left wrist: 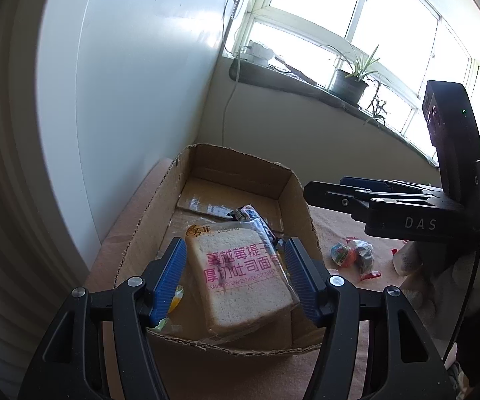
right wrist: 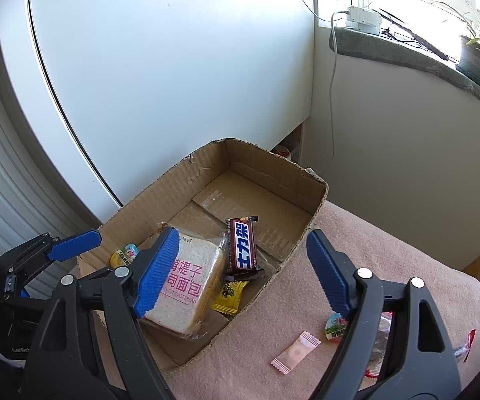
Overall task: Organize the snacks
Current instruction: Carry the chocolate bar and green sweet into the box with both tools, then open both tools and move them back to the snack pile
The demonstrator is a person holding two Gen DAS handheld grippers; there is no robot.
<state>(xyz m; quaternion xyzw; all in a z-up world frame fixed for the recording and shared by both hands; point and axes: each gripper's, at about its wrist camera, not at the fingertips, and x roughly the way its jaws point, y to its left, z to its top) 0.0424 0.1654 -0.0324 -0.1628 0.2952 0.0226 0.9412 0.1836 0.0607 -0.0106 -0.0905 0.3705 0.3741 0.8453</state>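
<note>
Cardboard box [right wrist: 160,196] holds the bread [left wrist: 240,280] and bar [right wrist: 241,250], and we find left gripper [left wrist: 236,280] and right gripper [right wrist: 240,273] both spread, gripping nothing.

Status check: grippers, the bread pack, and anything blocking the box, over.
Left gripper and right gripper both open, empty. Bread pack lies in cardboard box. Pink sachet waits outside on the cloth; nothing blocking.
</note>
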